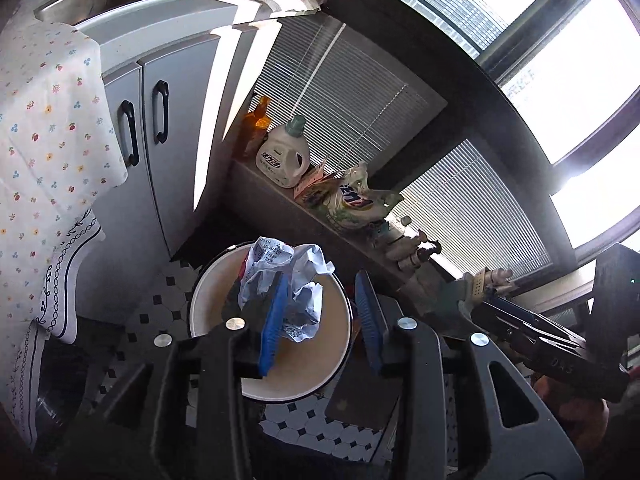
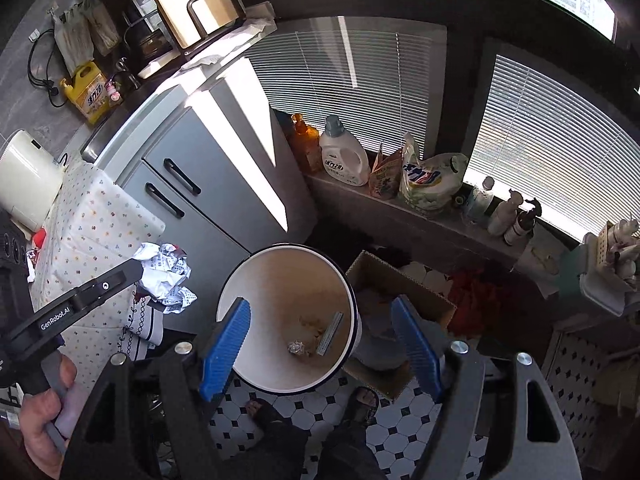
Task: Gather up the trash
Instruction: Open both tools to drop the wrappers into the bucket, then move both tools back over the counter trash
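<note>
Tiled floor [image 2: 400, 420] by grey cabinets [image 2: 208, 208] — both grippers' fingers apart over the bin [image 2: 280, 386].

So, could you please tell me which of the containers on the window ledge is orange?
The translucent orange bottle at the ledge's cabinet end, beside the white detergent jug; the others are white or printed.

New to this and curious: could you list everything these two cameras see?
bin: one, white, tan inside, on tiled floor
crumpled paper: one, white, printed, at left gripper's tips
scraps: two, silvery ball and pale strip, bin bottom
cardboard box: one, brown, floor beside bin
detergent bottle: one, white, window ledge
cabinet: one, grey, beside the ledge
right gripper: one, black, blue pads, open above bin
left gripper: same, open
hand: one, gripping left gripper
</note>
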